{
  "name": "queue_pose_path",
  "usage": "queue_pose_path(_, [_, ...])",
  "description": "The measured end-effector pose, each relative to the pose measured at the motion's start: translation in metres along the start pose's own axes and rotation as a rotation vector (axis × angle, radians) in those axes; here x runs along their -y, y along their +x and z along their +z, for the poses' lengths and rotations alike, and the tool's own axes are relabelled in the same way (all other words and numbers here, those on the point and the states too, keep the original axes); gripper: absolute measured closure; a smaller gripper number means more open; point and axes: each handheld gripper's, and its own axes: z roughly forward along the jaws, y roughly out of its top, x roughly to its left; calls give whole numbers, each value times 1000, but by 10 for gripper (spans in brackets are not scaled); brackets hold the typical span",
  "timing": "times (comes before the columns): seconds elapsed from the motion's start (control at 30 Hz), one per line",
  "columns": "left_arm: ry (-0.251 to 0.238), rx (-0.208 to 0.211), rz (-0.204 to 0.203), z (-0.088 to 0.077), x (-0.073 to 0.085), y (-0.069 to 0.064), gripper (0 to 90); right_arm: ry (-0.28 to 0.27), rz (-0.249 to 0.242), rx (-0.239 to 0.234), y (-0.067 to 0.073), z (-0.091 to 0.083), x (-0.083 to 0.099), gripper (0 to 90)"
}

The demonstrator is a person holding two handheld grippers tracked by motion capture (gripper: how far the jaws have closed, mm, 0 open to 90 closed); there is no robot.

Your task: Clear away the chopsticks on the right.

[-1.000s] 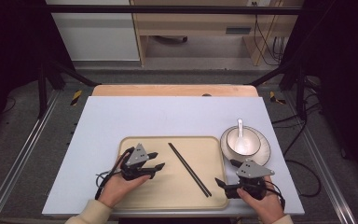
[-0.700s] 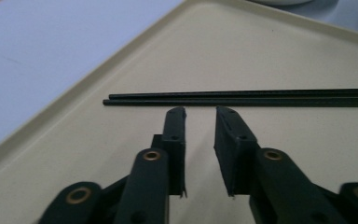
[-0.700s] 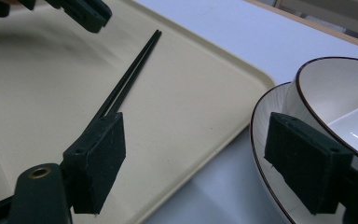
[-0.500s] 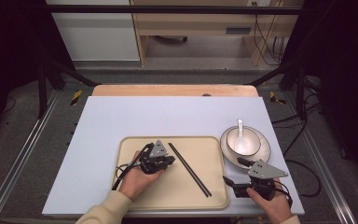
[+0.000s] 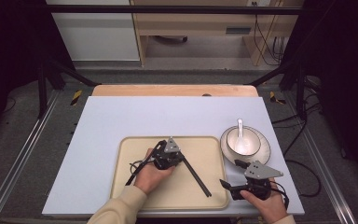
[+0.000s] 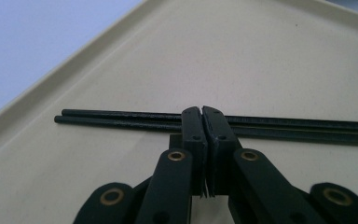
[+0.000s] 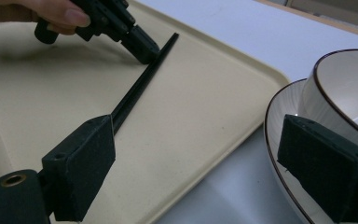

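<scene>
A pair of black chopsticks [image 5: 198, 178] lies side by side on a beige tray [image 5: 121, 186]. My left gripper [image 5: 182, 159] rests on the tray with its jaws shut, empty, and its tips against the far end of the chopsticks [image 6: 284, 128]. In the right gripper view the left gripper [image 7: 150, 55] meets the chopsticks [image 7: 140, 88] near their top end. My right gripper [image 5: 230, 173] is open and holds nothing. It hovers at the tray's right edge, between the tray [image 7: 205, 121] and a plate [image 7: 279, 116].
A white bowl [image 5: 244, 142] with a white spoon [image 5: 240, 128] in it stands on a dark-rimmed plate [image 5: 263, 151] right of the tray. The white table top [image 5: 168, 116] stretches beyond. A cable [image 5: 137, 165] trails from the left gripper.
My left gripper has moved right across the tray until its shut tips reached the chopsticks. My right gripper has shifted slightly right, near the plate.
</scene>
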Motion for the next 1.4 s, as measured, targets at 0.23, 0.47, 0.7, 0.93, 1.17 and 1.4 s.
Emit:
queue_pose_path(0.23, [-7,19,17,14,-13,-5,875,18,2,5,0,1,1,119])
queue_pose_path(0.47, [-6,45,50,24,-22,-10,876,21,16,7,-2,1,2,128])
queue_pose_path(0.7, [-19,68,58,34,-29,-19,877,19,15,2,-2,1,2,133])
queue_pose_path(0.93, [-24,91,88,42,-40,-30,877,19,9,-2,-2,1,1,146])
queue_pose_path(1.17, [-13,105,113,47,-44,-37,877,23,3,-7,-1,2,1,146])
queue_pose_path(1.4, [-17,112,121,50,-45,-39,878,25,5,-10,-1,2,1,147])
